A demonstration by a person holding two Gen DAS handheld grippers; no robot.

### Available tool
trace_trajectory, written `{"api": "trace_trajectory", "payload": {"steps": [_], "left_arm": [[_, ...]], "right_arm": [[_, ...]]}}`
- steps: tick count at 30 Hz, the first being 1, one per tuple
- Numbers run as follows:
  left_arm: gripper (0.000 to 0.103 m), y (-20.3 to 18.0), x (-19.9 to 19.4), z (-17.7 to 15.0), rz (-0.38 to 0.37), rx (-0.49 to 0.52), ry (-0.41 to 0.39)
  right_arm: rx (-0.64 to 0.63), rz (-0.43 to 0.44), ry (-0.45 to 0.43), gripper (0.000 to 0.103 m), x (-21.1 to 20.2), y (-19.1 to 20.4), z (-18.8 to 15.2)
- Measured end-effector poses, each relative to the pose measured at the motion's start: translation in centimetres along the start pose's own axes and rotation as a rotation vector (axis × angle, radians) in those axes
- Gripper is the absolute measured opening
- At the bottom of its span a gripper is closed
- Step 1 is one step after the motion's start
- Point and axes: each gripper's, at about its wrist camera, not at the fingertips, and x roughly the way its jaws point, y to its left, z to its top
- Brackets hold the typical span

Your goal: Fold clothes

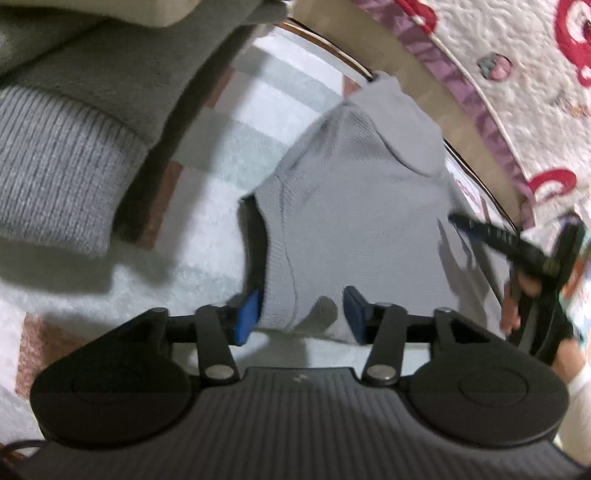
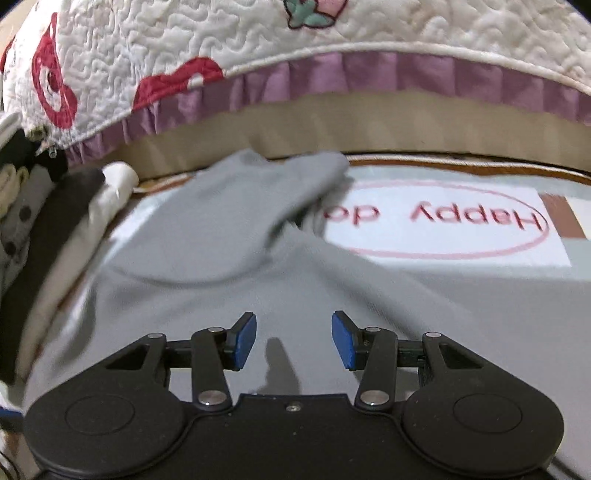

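1. Pale fluffy patchwork rug (image 2: pixel 480 280) printed "Happy day" covers the floor beside a quilted white bedspread (image 2: pixel 332 33).
2. Grey knit garment (image 1: pixel 351 206) lies on that rug.
3. Left gripper (image 1: pixel 299 314) has its jaws parted around the garment's edge.
4. Right gripper (image 2: pixel 293 339) hovers released over the garment.

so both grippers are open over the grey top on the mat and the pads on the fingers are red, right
Not quite: the pads are blue, not red, as both wrist views show. The rest holds: the left gripper and the right gripper are both open, with the grey top lying on the mat beneath them.
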Motion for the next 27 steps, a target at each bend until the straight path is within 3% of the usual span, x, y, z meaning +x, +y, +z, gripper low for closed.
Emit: {"api": "trace_trajectory", "payload": {"steps": [2, 3, 4, 5, 7, 12, 16, 20, 25, 27], "left_arm": [[0.047, 0.0, 0.4, 0.3, 0.061, -0.03, -0.054], [0.042, -0.5, 0.6, 0.6, 0.101, 0.023, -0.065], [0.018, -1.1, 0.8, 0.8, 0.14, 0.078, -0.076], [0.002, -1.8, 0.8, 0.5, 0.178, 0.139, -0.091], [0.001, -3.1, 0.7, 0.0, 0.251, 0.254, -0.119], [0.002, -3.9, 0.2, -0.5, 0.395, 0.324, -0.142], [0.004, -4.6, -0.3, -0.1, 0.424, 0.356, -0.183], [0.008, -6.8, -0.7, -0.3, 0.364, 0.447, -0.244], [0.023, -10.2, 1.6, -0.6, 0.259, 0.528, -0.202], [0.023, -11.6, 2.5, -0.7, 0.216, 0.559, -0.185]], "right_arm": [[-0.012, -0.015, 0.004, 0.051, 0.0, 0.1, -0.5], [-0.017, -0.022, 0.006, 0.052, 0.0, 0.1, -0.8], [-0.023, -0.029, 0.008, 0.053, 0.1, 0.2, -1.0], [-0.029, -0.037, 0.01, 0.058, 0.1, 0.2, -1.3], [-0.041, -0.051, 0.014, 0.062, 0.1, 0.3, -1.8], [-0.089, -0.06, 0.029, 0.062, -0.3, 0.3, -2.5], [-0.148, -0.089, 0.043, 0.062, -1.7, -1.0, -3.7], [-0.086, -0.171, 0.063, 0.062, -4.8, -4.4, -5.5], [0.067, -0.317, 0.063, 0.062, -10.1, -11.2, -8.0], [0.161, -0.358, 0.01, 0.062, -13.3, -14.3, -8.9]]}}
